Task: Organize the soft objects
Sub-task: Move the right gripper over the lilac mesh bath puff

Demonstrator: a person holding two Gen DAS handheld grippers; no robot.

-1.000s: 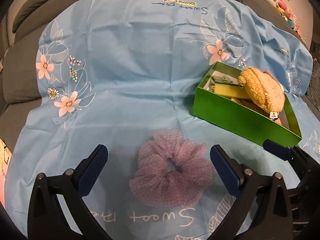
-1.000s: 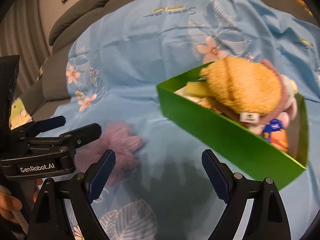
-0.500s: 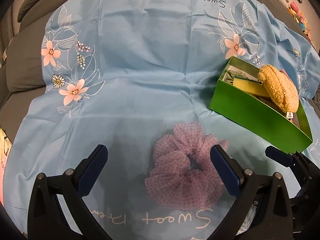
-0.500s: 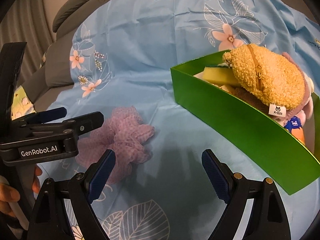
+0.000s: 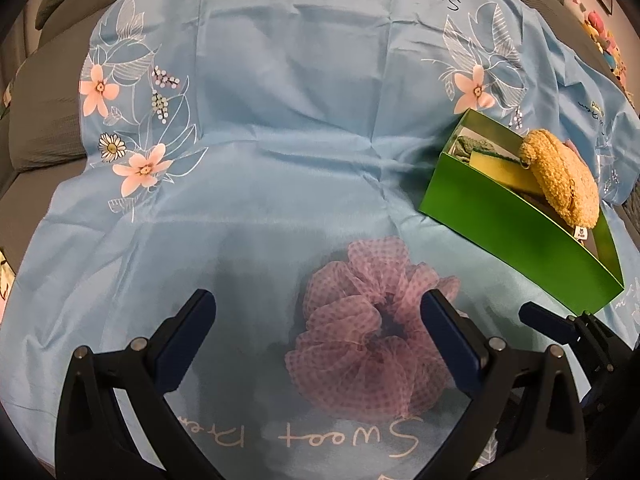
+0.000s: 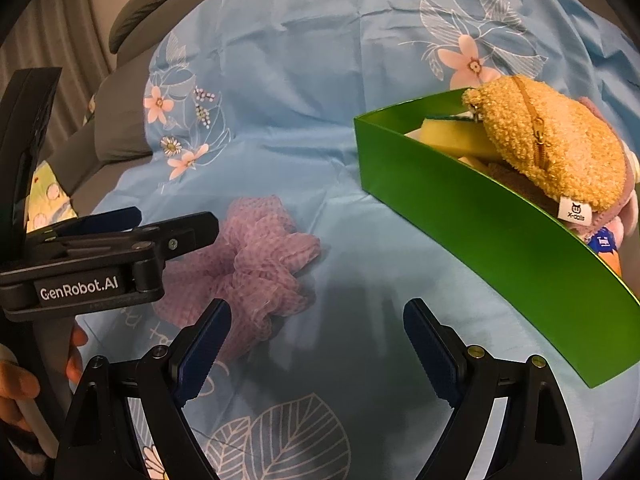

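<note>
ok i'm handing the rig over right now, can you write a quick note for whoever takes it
Left hand-held gripper: open, empty, low over the pink gingham scrunchie, which sits nearer its right finger.
Right hand-held gripper: open, empty, over bare blue floral cloth between the scrunchie and the green box.
Done: a tan fuzzy zip pouch, a yellow sponge and other soft items are in the box.
Left: grasp the scrunchie and put it in the box.
</note>
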